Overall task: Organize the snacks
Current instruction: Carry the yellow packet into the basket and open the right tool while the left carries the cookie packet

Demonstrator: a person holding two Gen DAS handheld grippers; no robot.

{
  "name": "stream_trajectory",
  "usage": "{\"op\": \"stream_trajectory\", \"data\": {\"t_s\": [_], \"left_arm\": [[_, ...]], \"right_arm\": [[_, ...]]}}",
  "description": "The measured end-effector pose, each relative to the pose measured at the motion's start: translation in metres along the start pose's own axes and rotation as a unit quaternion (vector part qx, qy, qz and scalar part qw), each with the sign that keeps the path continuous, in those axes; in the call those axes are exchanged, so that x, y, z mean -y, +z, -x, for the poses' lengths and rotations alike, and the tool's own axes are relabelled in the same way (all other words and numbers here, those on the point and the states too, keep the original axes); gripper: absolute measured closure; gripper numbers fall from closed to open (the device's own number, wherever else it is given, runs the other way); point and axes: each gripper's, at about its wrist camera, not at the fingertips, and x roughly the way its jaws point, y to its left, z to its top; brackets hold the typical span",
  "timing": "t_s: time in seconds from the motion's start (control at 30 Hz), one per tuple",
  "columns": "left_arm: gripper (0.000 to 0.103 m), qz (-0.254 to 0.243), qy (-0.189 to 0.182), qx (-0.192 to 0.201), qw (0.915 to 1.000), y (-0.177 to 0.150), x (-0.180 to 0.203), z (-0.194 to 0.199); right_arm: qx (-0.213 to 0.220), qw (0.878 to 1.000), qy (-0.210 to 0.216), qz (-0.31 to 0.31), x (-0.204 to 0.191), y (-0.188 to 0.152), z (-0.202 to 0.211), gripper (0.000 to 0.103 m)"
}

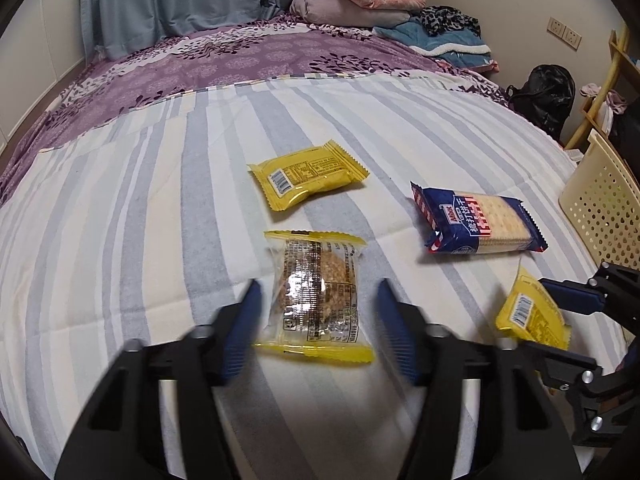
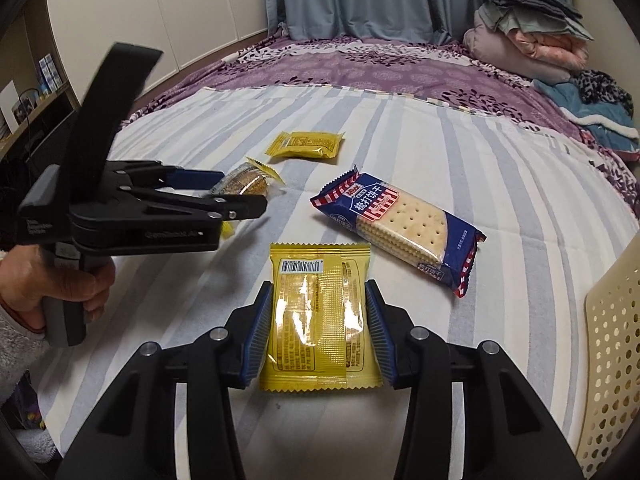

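Here the right gripper [image 2: 318,332] is clenched on a yellow packet [image 2: 318,320] near the basket [image 2: 612,360]. The left gripper [image 1: 316,312] stands released around the clear packet [image 1: 316,300] on the bed [image 1: 120,240]. Both look light, crinkly, slippery and crushable; grip across the flat middle.

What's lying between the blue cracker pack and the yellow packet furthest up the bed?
Nothing: only bare striped bedsheet separates the blue cracker pack from the far yellow packet. The right wrist view shows that gap most clearly.
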Motion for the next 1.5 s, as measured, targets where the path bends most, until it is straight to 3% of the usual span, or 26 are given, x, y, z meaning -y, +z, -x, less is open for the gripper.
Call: {"op": "stream_trajectory", "data": {"t_s": [0.43, 0.5, 0.67, 0.73, 0.77, 0.8, 0.87, 1.03, 1.1, 1.2, 1.5], "left_arm": [[0.065, 0.001, 0.007, 0.03, 0.9995, 0.005, 0.006, 0.028], [0.097, -0.002, 0.005, 0.037, 0.9993, 0.008, 0.008, 0.036], [0.096, -0.014, 0.008, 0.05, 0.9986, 0.013, 0.016, 0.053], [0.088, -0.009, 0.007, 0.046, 0.9989, 0.013, 0.016, 0.055], [0.069, -0.007, 0.006, 0.042, 0.9991, 0.011, 0.015, 0.054], [0.042, -0.005, 0.009, 0.04, 0.9991, 0.009, 0.014, 0.054], [0.031, -0.007, 0.02, 0.037, 0.9991, 0.002, 0.015, 0.052], [0.035, -0.013, 0.024, 0.013, 0.9996, -0.013, 0.017, 0.036], [0.052, -0.012, 0.024, 0.0, 0.9997, -0.017, 0.017, 0.027], [0.061, -0.019, 0.039, -0.003, 0.999, -0.021, 0.018, 0.019], [0.065, -0.018, 0.031, 0.017, 0.9992, -0.013, 0.026, 0.036]], "right_arm": [[0.071, 0.997, 0.006, -0.029, 0.007, 0.011, 0.053, 0.058], [0.081, 0.996, 0.004, -0.031, 0.008, 0.012, 0.062, 0.058], [0.108, 0.993, -0.005, -0.04, 0.015, 0.009, 0.087, 0.058], [0.114, 0.992, -0.01, -0.044, 0.019, 0.007, 0.093, 0.057], [0.118, 0.992, -0.013, -0.049, 0.022, 0.006, 0.097, 0.057], [0.121, 0.991, -0.014, -0.053, 0.024, 0.005, 0.101, 0.057], [0.127, 0.99, -0.014, -0.063, 0.03, 0.002, 0.108, 0.057], [0.145, 0.986, -0.029, -0.081, 0.046, -0.004, 0.124, 0.057], [0.154, 0.983, -0.04, -0.088, 0.054, -0.006, 0.133, 0.057], [0.167, 0.979, -0.054, -0.1, 0.065, -0.01, 0.146, 0.057], [0.206, 0.96, -0.113, -0.152, 0.111, -0.034, 0.189, 0.057]]}}
